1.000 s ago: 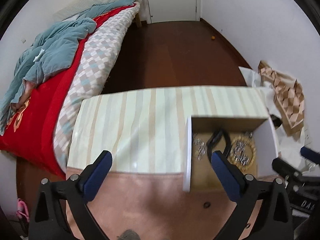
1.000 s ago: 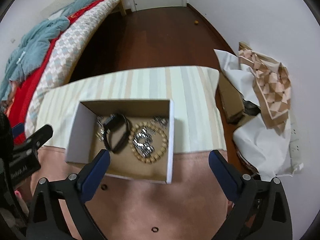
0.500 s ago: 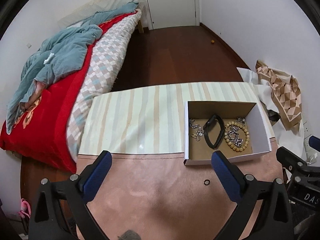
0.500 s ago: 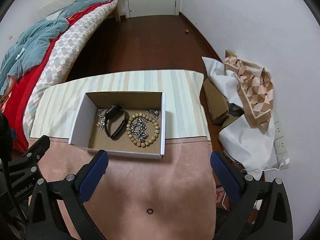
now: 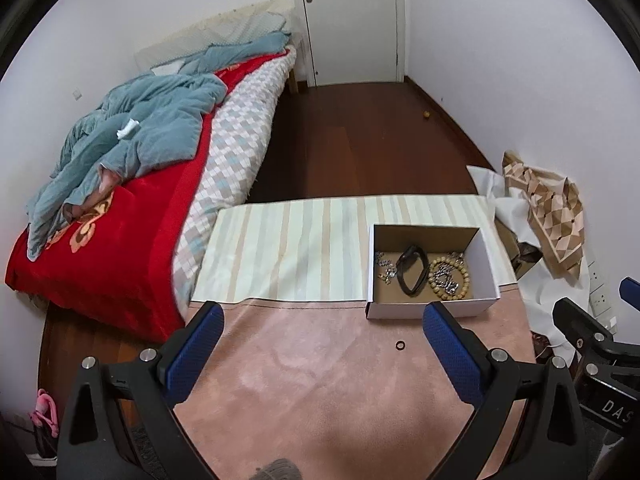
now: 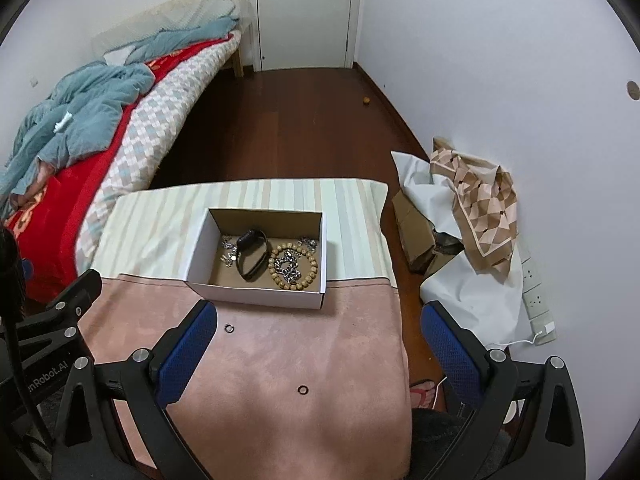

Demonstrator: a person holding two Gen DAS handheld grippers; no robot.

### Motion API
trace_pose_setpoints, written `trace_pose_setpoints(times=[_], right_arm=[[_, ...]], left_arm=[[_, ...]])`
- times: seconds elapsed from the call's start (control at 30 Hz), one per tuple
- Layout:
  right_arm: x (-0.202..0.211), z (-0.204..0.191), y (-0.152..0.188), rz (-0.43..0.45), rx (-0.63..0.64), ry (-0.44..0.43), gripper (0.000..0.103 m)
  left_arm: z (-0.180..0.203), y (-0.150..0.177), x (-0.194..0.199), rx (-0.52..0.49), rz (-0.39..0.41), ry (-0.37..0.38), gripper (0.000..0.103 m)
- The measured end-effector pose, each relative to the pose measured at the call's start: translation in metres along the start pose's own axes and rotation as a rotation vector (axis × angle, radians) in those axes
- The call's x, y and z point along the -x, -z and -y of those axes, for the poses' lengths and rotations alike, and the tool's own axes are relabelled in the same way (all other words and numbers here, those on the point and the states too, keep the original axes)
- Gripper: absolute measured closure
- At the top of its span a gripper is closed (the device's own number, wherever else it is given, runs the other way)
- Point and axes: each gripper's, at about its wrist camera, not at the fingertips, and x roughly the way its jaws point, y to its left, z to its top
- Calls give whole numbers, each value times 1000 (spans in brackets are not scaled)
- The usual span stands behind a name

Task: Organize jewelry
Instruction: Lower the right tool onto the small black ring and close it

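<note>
An open white cardboard box (image 5: 489, 258) (image 6: 200, 256) stands on the table where the striped cloth meets the pink cloth. In it lie a black band (image 5: 411, 271) (image 6: 252, 260), a wooden bead bracelet (image 5: 464, 278) (image 6: 310, 276) around a silver chain (image 6: 290, 270), and small silver pieces (image 5: 386, 268) (image 6: 228, 254). A dark ring (image 5: 399, 345) (image 6: 229, 328) lies on the pink cloth before the box, and a second ring (image 6: 303, 390) lies nearer. My left gripper (image 5: 320, 344) and my right gripper (image 6: 316, 344) are open, empty and above the pink cloth.
The table (image 5: 320, 400) carries a striped cloth (image 5: 296, 248) at the back. A bed (image 5: 120, 208) stands to the left. White bags and patterned paper (image 6: 476, 208) lie on the floor at the right, by a wall socket strip (image 6: 536, 300).
Both grippers have pulled back and up from the box, which now looks smaller and farther. The two rings on the pink cloth have come fully into view. Nothing was grasped.
</note>
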Motion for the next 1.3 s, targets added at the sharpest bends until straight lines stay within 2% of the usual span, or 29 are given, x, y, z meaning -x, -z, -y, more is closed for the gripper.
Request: trace_pose_setpoints(times=[0.2, 0.4, 0.5, 0.63, 0.7, 0.73, 0.77, 0.8, 0.9, 0.97, 1.03, 1.23, 1.3], right_arm=[[35, -1, 2, 39, -10, -10, 0], [45, -1, 6, 38, -27, -36, 0], [28, 2, 19, -4, -33, -62, 0], [-27, 8, 56, -112, -43, -35, 2], [-62, 14, 80, -176, -62, -53, 15], [-75, 16, 90, -200, -77, -73, 29], [-94, 19, 102, -245, -101, -105, 38], [-109, 22, 112, -280, -126, -131, 38], [-139, 25, 134, -313, -162, -162, 42], [-153, 22, 144, -317, -156, -169, 56], [-160, 18, 151, -318, -140, -170, 61], [-165, -4, 154, -278, -55, -106, 68], [-164, -7, 154, -262, -35, -87, 81]], left_arm=[[-6, 2, 26, 10, 27, 6, 1], [-14, 7, 29, 40, 16, -14, 1], [-15, 20, 16, 45, -5, -25, 1], [-8, 52, -26, 7, -100, -99, 1], [-5, 70, -52, 1, -160, -112, 1], [-4, 76, -61, -3, -181, -117, 1], [-2, 87, -77, -12, -227, -133, 1], [0, 95, -88, -19, -253, -138, 1], [2, 112, -111, -35, -305, -166, 1], [2, 121, -123, -46, -335, -182, 1], [2, 126, -128, -50, -347, -187, 1], [2, 128, -134, -71, -354, -192, 1], [2, 128, -133, -73, -349, -194, 1]])
